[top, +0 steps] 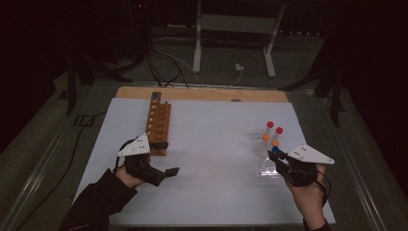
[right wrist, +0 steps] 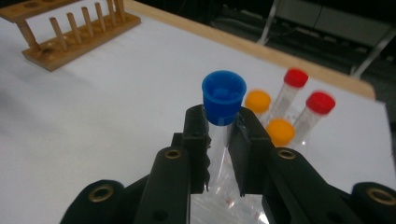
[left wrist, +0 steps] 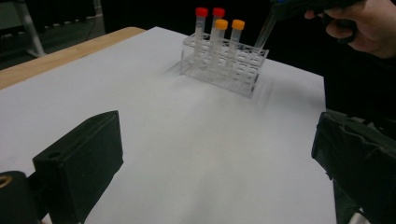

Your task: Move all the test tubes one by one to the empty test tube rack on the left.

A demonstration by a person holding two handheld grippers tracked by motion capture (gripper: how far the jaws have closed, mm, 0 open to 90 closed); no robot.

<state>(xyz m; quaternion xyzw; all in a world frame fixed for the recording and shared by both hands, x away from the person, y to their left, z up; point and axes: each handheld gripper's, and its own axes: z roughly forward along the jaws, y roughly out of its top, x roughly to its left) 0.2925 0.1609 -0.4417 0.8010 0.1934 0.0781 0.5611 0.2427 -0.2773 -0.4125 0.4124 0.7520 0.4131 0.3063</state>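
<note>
Right tool (right wrist: 219, 140): clamped on the blue-capped tube (right wrist: 223, 95) just below its cap, tube's long axis near upright, leaning slightly, lower end still down among the cells of the clear plastic rack (left wrist: 224, 65) directly beneath. Just beyond the grip: two orange-capped tubes (right wrist: 258, 101) and two red-capped tubes (right wrist: 296, 78), close enough to brush on a lift. Far across the white surface (top: 216, 159) from it: wooden rack (top: 158, 122), lying lengthwise, one blue cap already at its far end. Left tool (top: 166, 172): spread wide, holding nothing, close beside that wooden rack. Tube's bottom end blurred behind clear plastic; seating depth unclear.
</note>
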